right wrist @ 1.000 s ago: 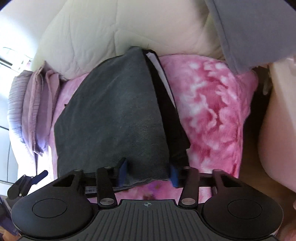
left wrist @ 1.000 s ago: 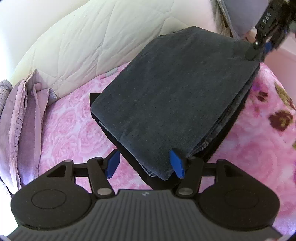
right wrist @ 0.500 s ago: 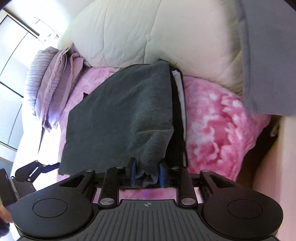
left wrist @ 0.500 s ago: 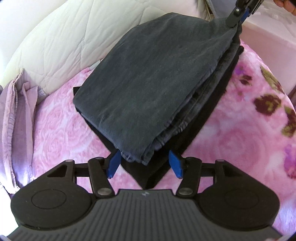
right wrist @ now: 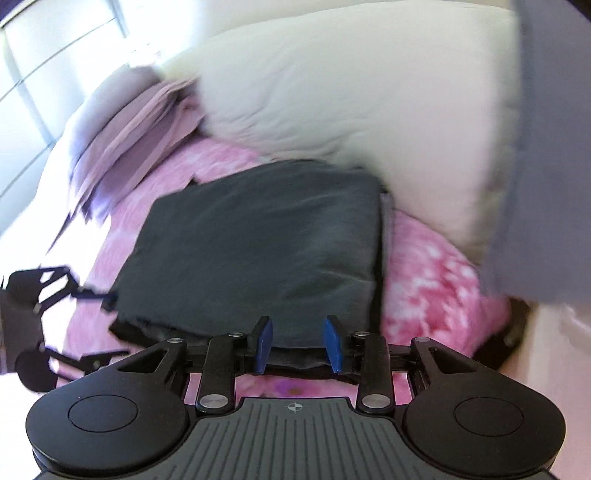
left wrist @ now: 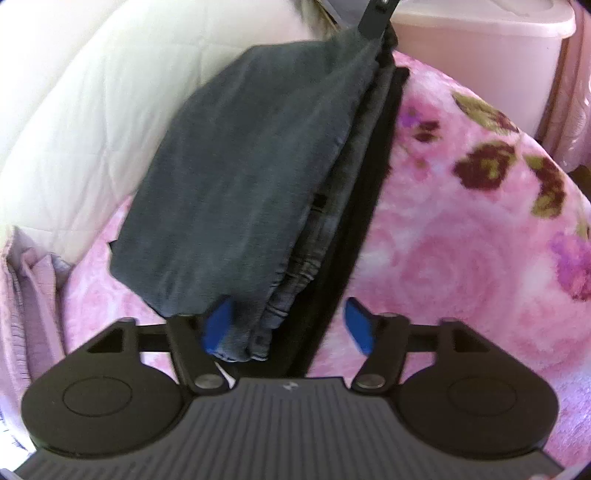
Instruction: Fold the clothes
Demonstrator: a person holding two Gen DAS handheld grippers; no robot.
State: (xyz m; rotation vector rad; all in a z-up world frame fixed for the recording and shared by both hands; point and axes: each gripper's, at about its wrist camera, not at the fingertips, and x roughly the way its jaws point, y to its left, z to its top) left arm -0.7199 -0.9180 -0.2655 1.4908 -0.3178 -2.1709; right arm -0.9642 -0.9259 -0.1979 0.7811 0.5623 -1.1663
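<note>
A folded dark grey garment [left wrist: 243, 177] lies on a black garment [left wrist: 354, 236] on the pink flowered blanket [left wrist: 461, 258]. My left gripper [left wrist: 288, 306] is at the grey garment's near corner. Its jaws are opening, and the corner lies against the left pad only. The right wrist view shows the same grey garment [right wrist: 258, 251] with my right gripper [right wrist: 299, 328] shut on its near edge. In the left wrist view one of the right gripper's fingers [left wrist: 375, 22] holds that far corner raised. The left gripper [right wrist: 107, 325] shows blurred at the garment's left corner.
A cream quilted duvet [left wrist: 92, 110] is heaped behind the garments, with folded lilac cloth [left wrist: 33, 295] to its left. A pale pink bin [left wrist: 480, 44] stands past the blanket's edge. A grey-blue cloth [right wrist: 546, 147] hangs at the right of the right wrist view.
The left jaws have spread and come down onto the garment's near corner. The right gripper closed on the opposite edge and lifted it. Both views have rolled.
</note>
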